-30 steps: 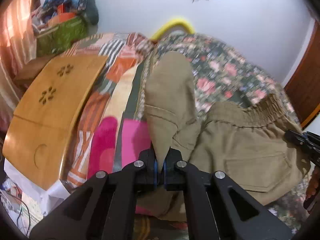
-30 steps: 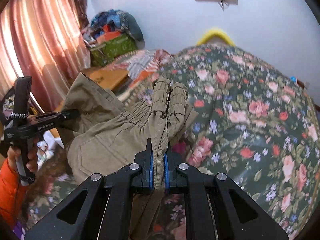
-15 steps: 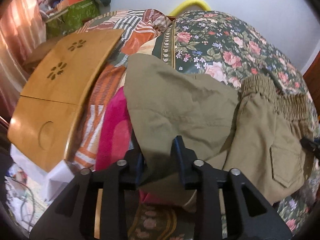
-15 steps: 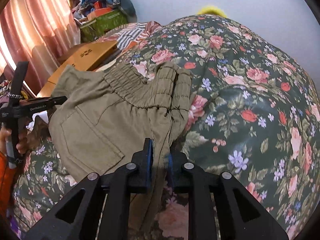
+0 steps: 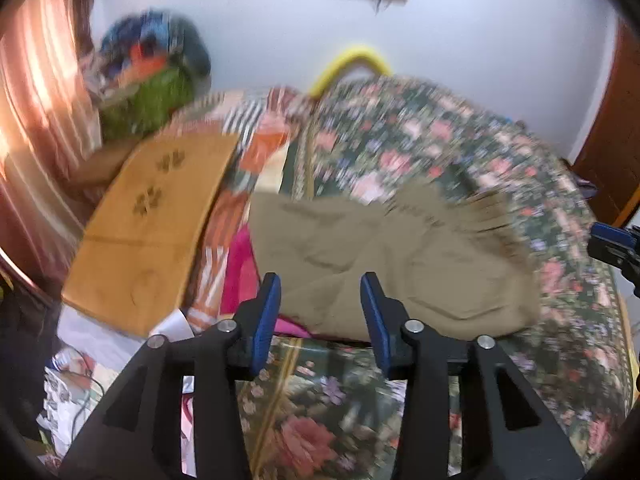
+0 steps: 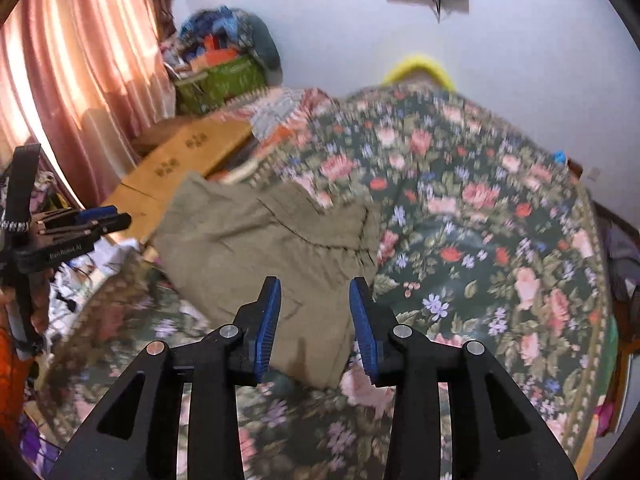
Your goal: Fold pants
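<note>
The khaki pants (image 5: 384, 256) lie folded in a flat bundle on the floral bedspread (image 5: 420, 152); they also show in the right wrist view (image 6: 272, 240). My left gripper (image 5: 320, 300) is open and empty, just in front of the bundle's near edge. My right gripper (image 6: 314, 304) is open and empty, over the bundle's near right corner. The left gripper shows at the left of the right wrist view (image 6: 80, 220). The right gripper's tip shows at the right edge of the left wrist view (image 5: 612, 240).
A wooden lap table (image 5: 152, 216) lies to the left of the pants, on striped and pink bedding (image 5: 240, 276). Bags and clothes (image 6: 224, 64) are piled by the curtain (image 6: 72, 80). A yellow ring (image 5: 352, 60) sits behind the bed. Papers and cables (image 5: 80, 376) lie at the lower left.
Both grippers have opened and let go of the pants. The pants dropped flat onto the bed, and both grippers pulled back toward the near edge.
</note>
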`<state>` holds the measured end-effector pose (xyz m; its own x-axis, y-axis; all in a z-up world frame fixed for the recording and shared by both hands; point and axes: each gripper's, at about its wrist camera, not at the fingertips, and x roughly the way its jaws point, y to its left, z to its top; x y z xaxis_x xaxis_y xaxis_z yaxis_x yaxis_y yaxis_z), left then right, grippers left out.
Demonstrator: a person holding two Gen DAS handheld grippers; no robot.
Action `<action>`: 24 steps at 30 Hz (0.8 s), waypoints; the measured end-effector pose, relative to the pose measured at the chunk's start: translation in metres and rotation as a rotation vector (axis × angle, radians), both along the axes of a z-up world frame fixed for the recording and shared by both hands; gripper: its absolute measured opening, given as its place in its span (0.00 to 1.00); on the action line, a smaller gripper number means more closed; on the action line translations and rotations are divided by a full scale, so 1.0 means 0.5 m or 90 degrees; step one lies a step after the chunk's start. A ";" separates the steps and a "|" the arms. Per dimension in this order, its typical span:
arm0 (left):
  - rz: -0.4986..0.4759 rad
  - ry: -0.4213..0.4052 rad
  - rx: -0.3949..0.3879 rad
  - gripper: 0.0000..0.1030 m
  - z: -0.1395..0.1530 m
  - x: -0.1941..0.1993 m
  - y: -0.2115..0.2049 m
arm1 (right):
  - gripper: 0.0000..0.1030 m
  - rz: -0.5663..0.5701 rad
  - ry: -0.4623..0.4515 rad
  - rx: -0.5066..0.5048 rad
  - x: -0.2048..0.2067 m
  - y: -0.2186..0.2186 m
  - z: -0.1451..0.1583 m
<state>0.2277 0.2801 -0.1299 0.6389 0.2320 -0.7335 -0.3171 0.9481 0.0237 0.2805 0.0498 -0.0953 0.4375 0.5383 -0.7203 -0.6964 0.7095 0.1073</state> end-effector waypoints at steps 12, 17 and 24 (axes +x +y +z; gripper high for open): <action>-0.072 -0.218 0.047 0.54 0.285 -0.233 -0.214 | 0.31 0.031 -0.147 0.148 -0.218 -0.116 0.237; -0.076 -0.298 0.050 0.57 0.354 -0.339 -0.279 | 0.31 0.034 -0.203 0.216 -0.314 -0.181 0.300; -0.075 -0.371 0.058 0.69 0.385 -0.457 -0.343 | 0.41 0.038 -0.255 0.270 -0.417 -0.227 0.328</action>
